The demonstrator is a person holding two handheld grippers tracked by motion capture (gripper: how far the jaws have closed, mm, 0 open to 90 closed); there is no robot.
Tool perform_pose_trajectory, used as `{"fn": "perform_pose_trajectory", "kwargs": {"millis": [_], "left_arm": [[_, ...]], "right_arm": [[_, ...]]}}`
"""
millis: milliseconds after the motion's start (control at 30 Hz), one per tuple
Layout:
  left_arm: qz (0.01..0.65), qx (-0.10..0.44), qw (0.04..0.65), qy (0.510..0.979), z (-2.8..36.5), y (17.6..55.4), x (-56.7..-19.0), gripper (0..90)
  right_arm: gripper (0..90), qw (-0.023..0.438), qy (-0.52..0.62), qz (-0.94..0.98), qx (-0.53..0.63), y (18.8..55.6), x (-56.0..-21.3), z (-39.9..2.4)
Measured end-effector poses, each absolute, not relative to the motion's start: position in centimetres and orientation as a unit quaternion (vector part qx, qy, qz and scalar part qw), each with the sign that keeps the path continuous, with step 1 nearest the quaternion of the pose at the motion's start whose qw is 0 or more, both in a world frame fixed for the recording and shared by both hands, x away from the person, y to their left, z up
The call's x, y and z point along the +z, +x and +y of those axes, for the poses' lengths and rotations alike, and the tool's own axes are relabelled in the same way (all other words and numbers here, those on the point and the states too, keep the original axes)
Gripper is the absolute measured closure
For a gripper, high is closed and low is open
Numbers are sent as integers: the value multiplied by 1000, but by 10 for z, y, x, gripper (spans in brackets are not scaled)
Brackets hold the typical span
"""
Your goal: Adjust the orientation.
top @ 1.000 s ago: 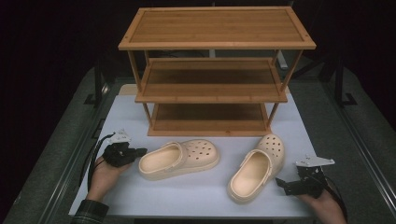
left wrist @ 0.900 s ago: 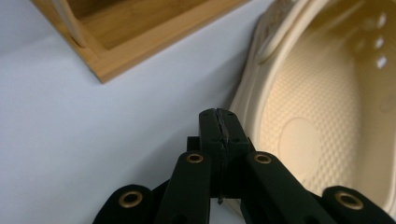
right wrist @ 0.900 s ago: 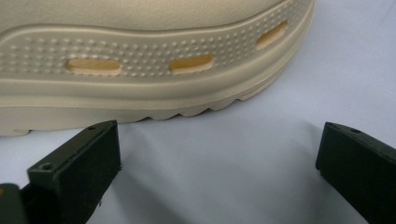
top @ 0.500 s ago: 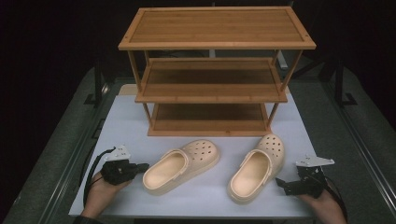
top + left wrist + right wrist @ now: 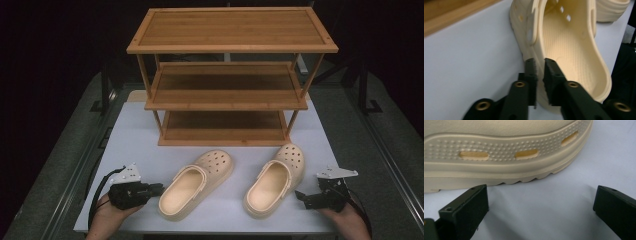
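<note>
High view, layout: a three-tier wooden shoe rack [image 5: 227, 75] stands at the far side of a white tabletop [image 5: 140, 145]; two cream clogs lie in front of it, toes pointing toward the rack.
High view, left clog [image 5: 196, 183]: near-left of centre, heel toward the person, with the left gripper [image 5: 155, 189] at its heel rim.
High view, right clog [image 5: 274, 179]: near-right of centre; the right gripper [image 5: 300, 196] sits just beside its outer edge, apart from it.
Left gripper view, jaws: nearly together, clamped on the thin heel wall of the left clog [image 5: 571, 50], one jaw outside, one inside.
Left gripper view, risk: the bite looks shallow and at one end only; if lifted, the toe would likely sag and the soft rim could slip free.
Right gripper view, jaws: wide apart over bare tabletop, holding nothing.
Right gripper view, right clog [image 5: 499, 152]: its ridged sole edge and side vents lie just beyond the jaws.
Right gripper view, risk: closing from here would probably catch nothing, or nudge the clog sideways toward its partner.
</note>
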State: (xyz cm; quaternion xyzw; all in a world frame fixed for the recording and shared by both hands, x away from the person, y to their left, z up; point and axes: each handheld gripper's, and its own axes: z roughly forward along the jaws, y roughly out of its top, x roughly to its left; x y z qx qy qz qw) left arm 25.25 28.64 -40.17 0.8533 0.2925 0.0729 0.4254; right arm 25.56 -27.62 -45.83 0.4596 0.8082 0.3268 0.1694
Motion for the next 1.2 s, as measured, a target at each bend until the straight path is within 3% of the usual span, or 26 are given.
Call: {"fn": "perform_pose_trajectory", "kwargs": {"millis": [67,400,1000,1200], "left_arm": [[292,77,432,850,283,255,-398,685],[273,85,431,856,255,281,-391,561],[251,82,427,865,209,307,-398,548],[254,92,427,863,209,308,-397,634]], "right_arm": [[0,170,460,808,326,256,-458,-276],[0,170,460,808,327,256,-459,-276],[0,170,460,807,327,255,-459,-276],[0,170,460,807,328,255,-459,-276]]}}
